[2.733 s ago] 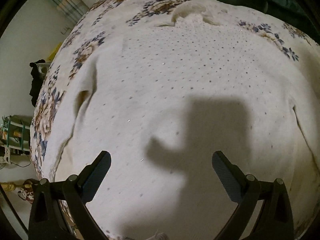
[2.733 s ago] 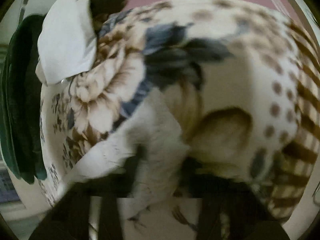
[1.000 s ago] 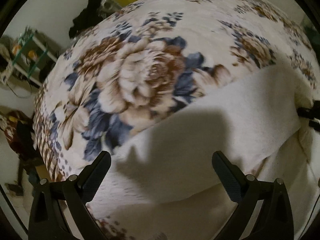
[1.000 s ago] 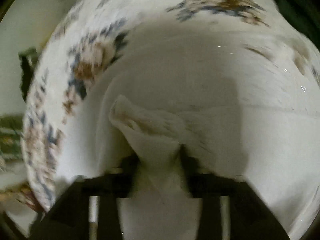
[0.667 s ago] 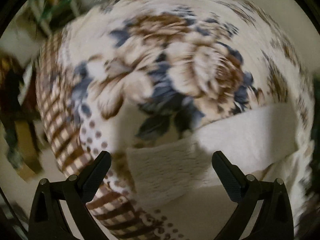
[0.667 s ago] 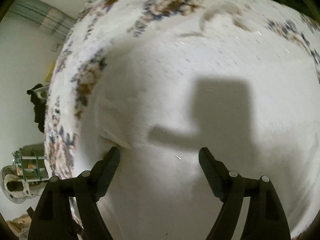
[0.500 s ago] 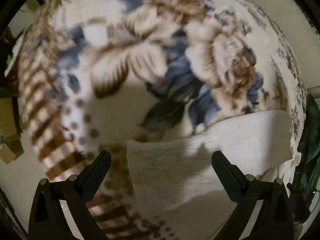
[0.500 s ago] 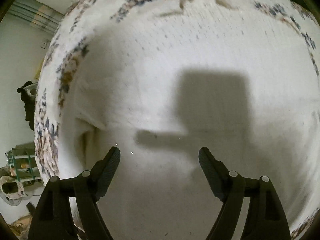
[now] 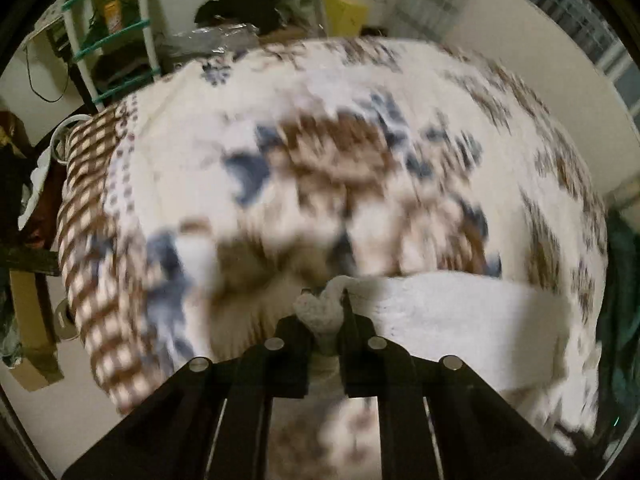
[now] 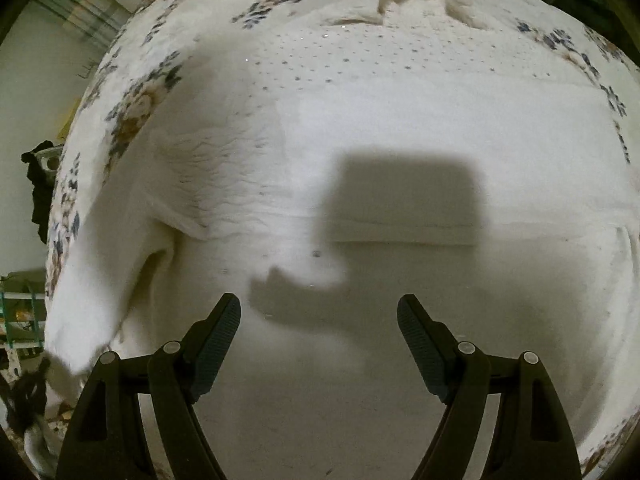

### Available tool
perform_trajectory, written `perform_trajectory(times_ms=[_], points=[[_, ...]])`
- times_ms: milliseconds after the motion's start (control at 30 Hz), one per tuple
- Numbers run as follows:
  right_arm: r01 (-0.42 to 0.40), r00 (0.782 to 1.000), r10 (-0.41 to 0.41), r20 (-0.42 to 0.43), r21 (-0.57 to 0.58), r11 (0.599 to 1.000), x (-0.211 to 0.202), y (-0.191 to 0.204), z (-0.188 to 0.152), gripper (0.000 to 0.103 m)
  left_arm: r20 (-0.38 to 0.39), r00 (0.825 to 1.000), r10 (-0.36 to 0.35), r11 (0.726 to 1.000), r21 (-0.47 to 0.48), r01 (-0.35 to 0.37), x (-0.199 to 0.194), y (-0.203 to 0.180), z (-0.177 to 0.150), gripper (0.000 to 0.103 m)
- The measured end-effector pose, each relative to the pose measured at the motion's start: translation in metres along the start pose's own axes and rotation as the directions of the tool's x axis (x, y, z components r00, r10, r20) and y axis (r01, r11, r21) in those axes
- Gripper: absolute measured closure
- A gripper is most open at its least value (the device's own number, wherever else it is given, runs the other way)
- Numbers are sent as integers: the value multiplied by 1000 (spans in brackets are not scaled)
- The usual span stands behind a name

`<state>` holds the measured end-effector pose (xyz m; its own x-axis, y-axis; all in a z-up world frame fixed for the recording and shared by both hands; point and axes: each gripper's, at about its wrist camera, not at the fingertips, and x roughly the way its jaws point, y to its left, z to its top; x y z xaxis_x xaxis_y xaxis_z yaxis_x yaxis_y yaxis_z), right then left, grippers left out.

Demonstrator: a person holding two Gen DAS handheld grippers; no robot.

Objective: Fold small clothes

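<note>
Our left gripper (image 9: pixel 325 312) pinches the white garment's (image 10: pixel 400 140) sleeve end; our right gripper (image 10: pixel 319 322) hovers wide apart. Next, we judge, carry that sleeve rightward across the body.

The left wrist view looked low and forward along the left claw (image 9: pixel 325 312), across the flowered bedspread (image 9: pixel 360 160) toward a shelf rack (image 9: pixel 116 28). The right wrist view looked steeply down, close over the white garment (image 10: pixel 400 128). Both views shared bedspread and garment.
</note>
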<state>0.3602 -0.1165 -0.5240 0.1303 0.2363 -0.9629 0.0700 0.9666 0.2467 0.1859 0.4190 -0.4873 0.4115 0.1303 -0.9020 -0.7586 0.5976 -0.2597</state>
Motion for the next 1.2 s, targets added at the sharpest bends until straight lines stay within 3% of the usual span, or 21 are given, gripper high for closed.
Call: perform_trajectory(times_ms=[167,200,267,333,367,400,433,567,633,733,767,800,833,900,1000,1100,1200], points=[[-51,998,52,-31,33,998,6,14,-4,21,-80,992,-98,987,-132,87,34,29,29,79],[-59,998,60,-35,38,998,6,17,-5,21,-82,988,-130,977,-179,114,34,36,27,79],[-74,996,76,-40,44,996,6,22,-8,21,-56,977,-205,944,-276,183,23,50,13,68],[-77,996,79,-45,45,996,7,25,-11,21,-26,967,-254,893,-389,225,17,67,-4,32],[-81,995,84,-55,49,995,8,25,-13,21,2,959,-284,857,-448,255,13,75,-13,31],[-84,994,87,-59,54,995,9,25,-14,21,37,943,-331,801,-517,301,13,87,-28,30],[-84,994,88,-61,57,995,10,25,-15,21,44,935,-351,773,-550,316,15,89,-37,30],[-46,996,51,-67,69,997,16,20,-16,21,15,913,-407,705,-631,325,48,84,-61,30],[23,998,-19,-59,70,997,15,13,-15,21,30,918,-396,711,-623,327,60,72,-57,30],[249,968,-248,-17,45,967,9,0,-9,21,49,960,-275,782,-570,253,67,47,-41,35],[312,950,-312,-3,54,949,5,-9,-7,21,66,968,-243,808,-538,240,66,39,-34,47],[351,936,-352,2,69,934,3,-16,-5,21,57,978,-199,851,-486,201,64,24,-24,90],[377,926,-379,6,86,922,0,-23,-3,21,41,984,-174,873,-455,173,65,18,-18,94],[402,913,-407,11,128,907,-8,-41,1,21,73,991,-113,932,-338,131,51,-9,-6,94],[380,921,-389,18,182,907,-19,-64,5,21,104,992,-70,977,-192,89,28,-47,1,94],[341,935,-353,14,226,912,-26,-88,7,21,140,987,-83,995,-35,89,2,-106,1,94],[279,956,-292,7,274,920,-32,-116,8,21,138,980,-141,986,109,127,-17,-171,-11,94]])
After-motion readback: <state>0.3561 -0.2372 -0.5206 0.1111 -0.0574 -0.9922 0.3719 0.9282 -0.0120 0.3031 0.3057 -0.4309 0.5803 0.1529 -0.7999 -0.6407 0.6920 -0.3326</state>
